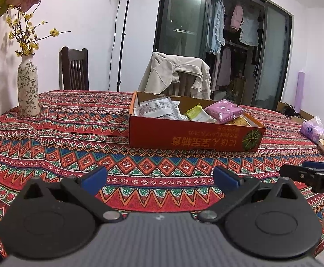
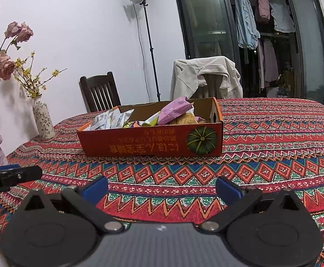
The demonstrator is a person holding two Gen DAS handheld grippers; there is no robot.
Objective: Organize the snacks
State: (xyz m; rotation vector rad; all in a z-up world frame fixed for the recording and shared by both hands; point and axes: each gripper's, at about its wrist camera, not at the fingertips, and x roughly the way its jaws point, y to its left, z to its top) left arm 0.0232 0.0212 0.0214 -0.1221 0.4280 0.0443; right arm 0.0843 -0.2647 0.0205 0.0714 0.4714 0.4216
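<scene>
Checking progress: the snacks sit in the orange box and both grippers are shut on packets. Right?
Not quite. The snacks are in the orange box, but the left gripper and right gripper are open and empty, as each wrist view shows.

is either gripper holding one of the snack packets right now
No: both the left gripper and the right gripper are open with nothing between their fingers, and the snack packets lie in the orange box.

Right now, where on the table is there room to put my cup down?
The cloth between the orange box and the grippers is bare, also between the box and the small vase. Inside the box it is crowded with snack packets.
</scene>
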